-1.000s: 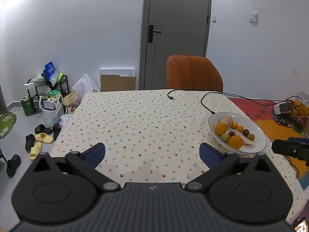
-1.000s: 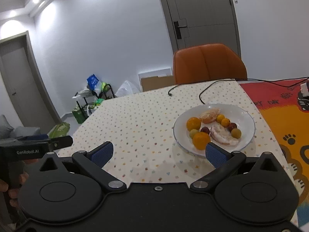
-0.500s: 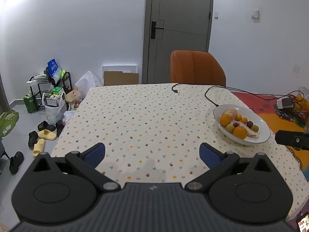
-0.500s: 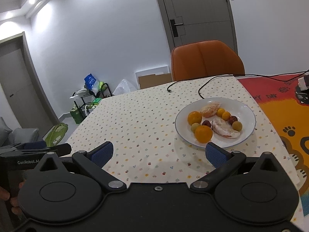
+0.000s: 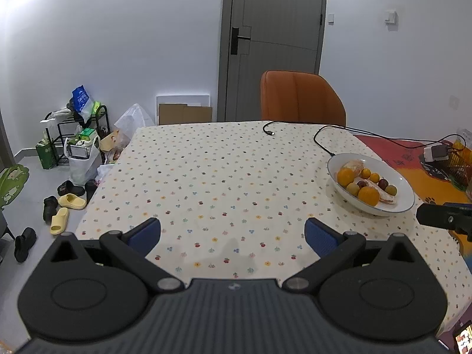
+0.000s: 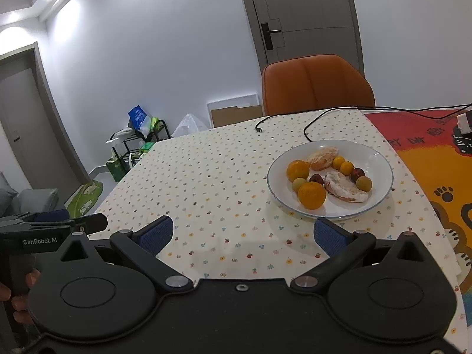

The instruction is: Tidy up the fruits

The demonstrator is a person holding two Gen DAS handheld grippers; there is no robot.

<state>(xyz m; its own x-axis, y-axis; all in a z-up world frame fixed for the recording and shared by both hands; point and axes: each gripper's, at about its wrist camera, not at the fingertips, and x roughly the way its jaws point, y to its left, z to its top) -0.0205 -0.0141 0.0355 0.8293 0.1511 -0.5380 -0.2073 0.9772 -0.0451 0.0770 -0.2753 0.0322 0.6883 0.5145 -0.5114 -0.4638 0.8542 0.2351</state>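
You see a glossy, likely ceramic plate on a matt printed cloth tablecloth.

Looks like someone's home, a dining room: floral tablecloth on the counter, orange chair at its far edge, slippers on the floor, a cluttered rack with bags by the wall, grey door.

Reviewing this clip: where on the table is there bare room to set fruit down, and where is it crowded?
The patterned tablecloth is bare from its left edge across to the white plate, and forward to the left gripper. The black cable borders the far right corner. Crowding is only on the plate, where the fruits cluster. Both grippers are open and empty.
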